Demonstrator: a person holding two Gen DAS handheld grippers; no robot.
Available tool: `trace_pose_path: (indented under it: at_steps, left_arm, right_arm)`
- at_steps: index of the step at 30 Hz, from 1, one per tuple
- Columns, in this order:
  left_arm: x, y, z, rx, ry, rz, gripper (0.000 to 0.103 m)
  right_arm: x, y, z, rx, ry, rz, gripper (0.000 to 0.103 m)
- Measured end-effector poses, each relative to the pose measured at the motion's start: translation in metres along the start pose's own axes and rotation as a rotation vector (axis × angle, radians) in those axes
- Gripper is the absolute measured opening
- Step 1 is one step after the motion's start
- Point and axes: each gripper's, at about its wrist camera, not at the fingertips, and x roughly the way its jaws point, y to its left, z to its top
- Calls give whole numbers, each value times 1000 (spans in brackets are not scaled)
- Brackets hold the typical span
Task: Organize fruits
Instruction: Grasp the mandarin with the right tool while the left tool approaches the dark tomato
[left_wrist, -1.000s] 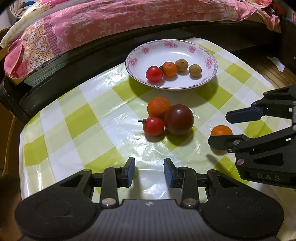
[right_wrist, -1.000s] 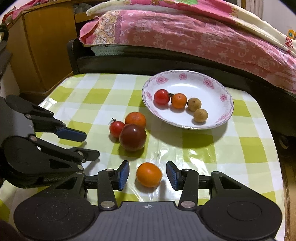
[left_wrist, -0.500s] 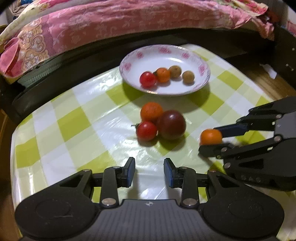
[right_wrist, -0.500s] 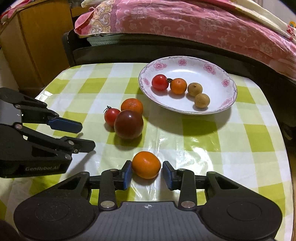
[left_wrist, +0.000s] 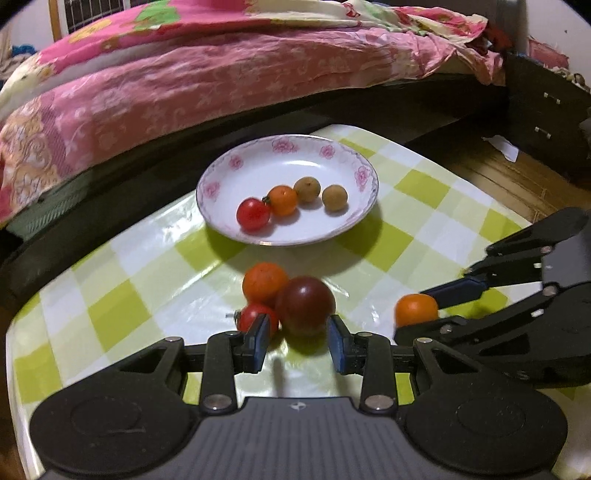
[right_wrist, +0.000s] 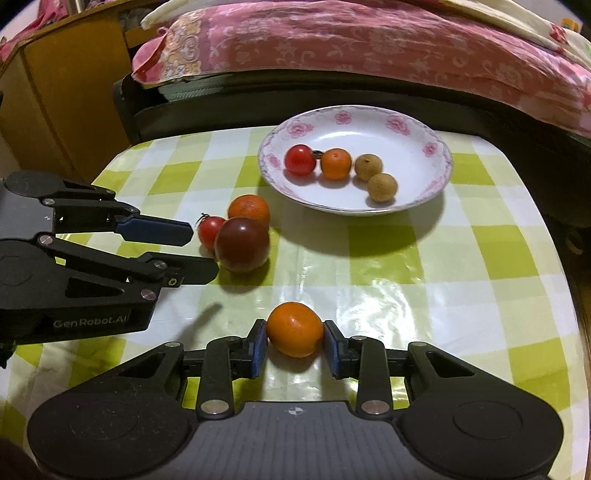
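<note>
A white floral plate (left_wrist: 354, 218) (right_wrist: 432, 192) holds a red cherry tomato (left_wrist: 253, 214), a small orange (left_wrist: 282, 200) and two brown longans (left_wrist: 334, 198). On the checked cloth lie an orange (left_wrist: 264, 282), a red cherry tomato (left_wrist: 246, 319) and a dark purple tomato (left_wrist: 304, 310) (right_wrist: 242, 243). My left gripper (left_wrist: 297, 341) (right_wrist: 192, 251) is open, its fingertips on either side of the dark tomato's near side. My right gripper (right_wrist: 293, 345) (left_wrist: 432, 314) is shut on a small orange (right_wrist: 294, 334) (left_wrist: 415, 310), held just above the cloth.
The table (right_wrist: 480, 258) has a yellow-green checked plastic cloth. A bed with a pink quilt (left_wrist: 221, 81) runs behind its far edge. A wooden cabinet (right_wrist: 66, 92) stands at the left. Wooden floor (left_wrist: 498, 177) lies to the right.
My right gripper closed on the small orange and lifted it slightly. My left gripper moved forward until its open fingers reached the dark tomato.
</note>
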Motion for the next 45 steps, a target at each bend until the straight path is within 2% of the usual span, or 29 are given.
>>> trace_pose_path:
  at_steps: [5, 10, 13, 18, 23, 29, 34, 39, 45]
  left_arm:
    - [9, -5, 10, 25, -27, -8, 42]
    - [15, -14, 12, 54, -20, -26, 43]
    - [20, -21, 11, 96, -19, 8, 44]
    - [24, -20, 16, 84, -28, 6, 45]
    - [30, -27, 18, 120, -42, 32, 46]
    - [24, -21, 16, 80, -32, 21, 44]
    - [5, -21, 8, 44, 29, -43, 44]
    - [0, -33, -2, 99, 43, -15, 44]
    - [9, -31, 3, 80, 18, -18, 46]
  right_arm:
    - [-6, -8, -2, 28, -9, -4, 28]
    - [-9, -15, -3, 45, -10, -10, 28]
    - [-10, -20, -2, 57, -8, -20, 28]
    - [-12, -30, -3, 88, -6, -44, 28]
    - [-10, -33, -5, 97, 3, -54, 28]
    - [-12, -35, -4, 103, -5, -57, 29]
    - [-16, -37, -5, 105, -8, -48, 29]
    - [-18, -32, -10, 79, 2, -48, 29]
    - [-15, -28, -15, 57, 9, -48, 29]
